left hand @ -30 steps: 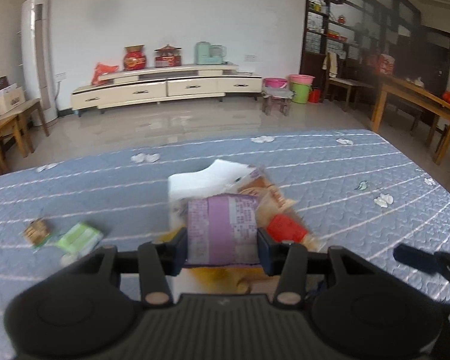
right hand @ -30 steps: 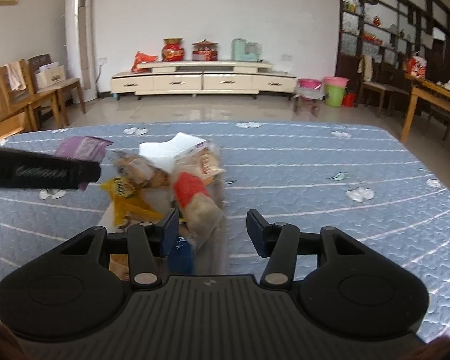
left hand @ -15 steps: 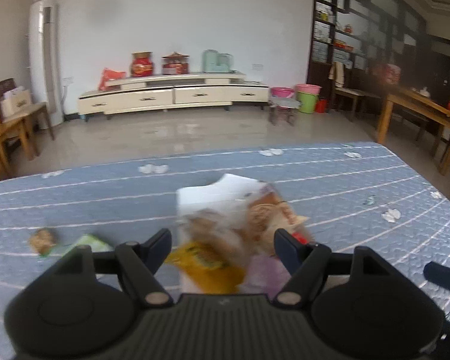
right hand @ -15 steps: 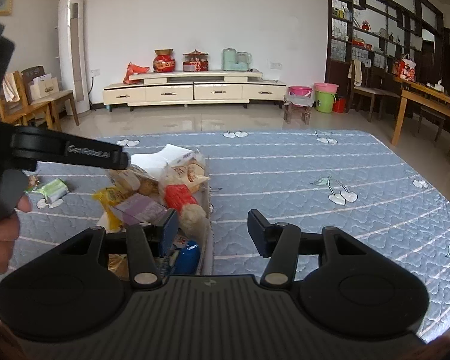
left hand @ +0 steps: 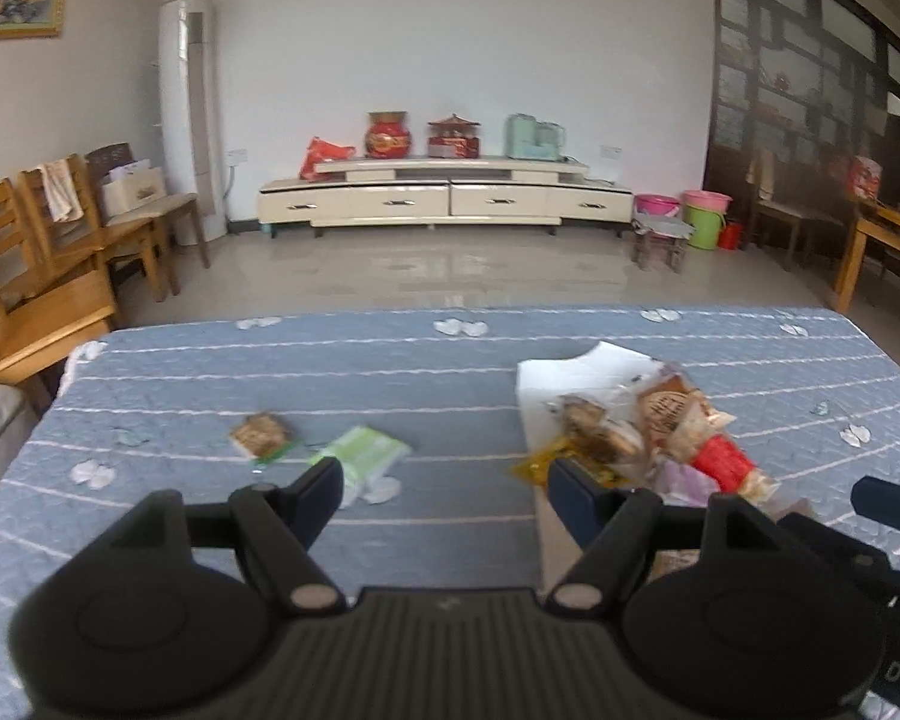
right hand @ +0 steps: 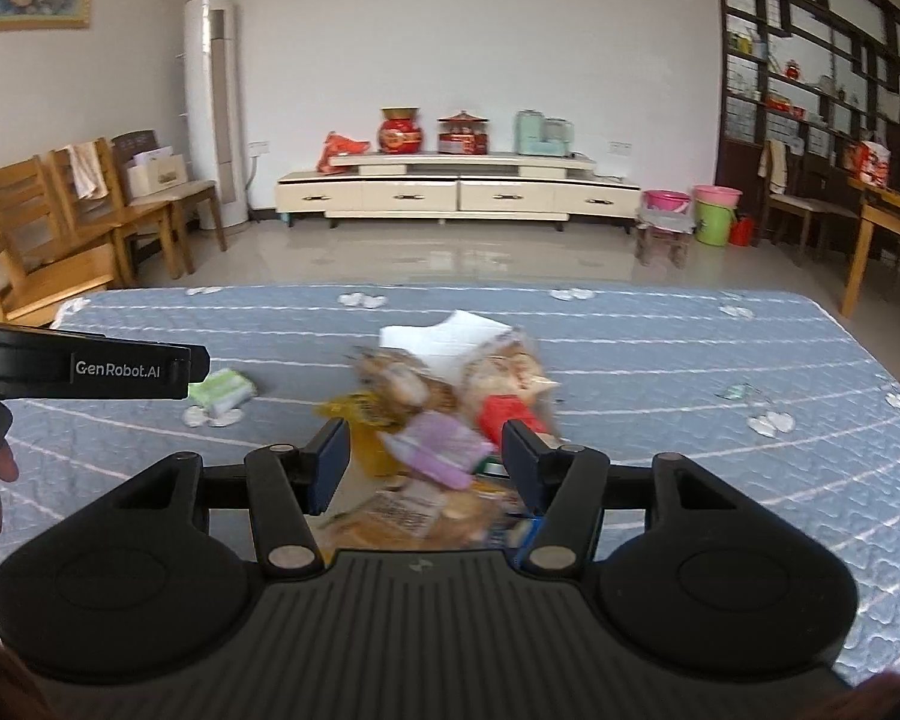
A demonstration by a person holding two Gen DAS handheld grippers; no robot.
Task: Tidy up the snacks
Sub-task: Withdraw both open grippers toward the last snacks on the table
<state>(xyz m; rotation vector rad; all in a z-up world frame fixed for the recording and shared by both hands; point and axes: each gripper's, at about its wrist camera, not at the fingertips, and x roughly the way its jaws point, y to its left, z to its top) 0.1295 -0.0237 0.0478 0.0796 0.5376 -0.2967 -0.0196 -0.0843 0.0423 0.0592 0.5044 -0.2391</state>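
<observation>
A pile of snack packets [left hand: 648,438] lies in a white box [left hand: 570,372] on the blue quilted table; it shows in the right wrist view too [right hand: 444,408]. A purple packet [right hand: 441,447] rests on top of the pile. A green packet [left hand: 363,456] and a small brown packet [left hand: 261,433] lie loose on the table to the left. My left gripper [left hand: 444,495] is open and empty, above the table between the green packet and the pile. My right gripper [right hand: 426,459] is open and empty, just above the pile's near side.
The table's far edge [left hand: 450,315] gives onto a tiled floor. Wooden chairs [left hand: 60,264] stand at the left, a wooden table [left hand: 888,246] at the right, a TV cabinet [left hand: 444,201] by the far wall.
My left gripper has opened, dropped the purple packet onto the pile and swung left toward the loose packets. My right gripper has opened wider and moved over the pile.
</observation>
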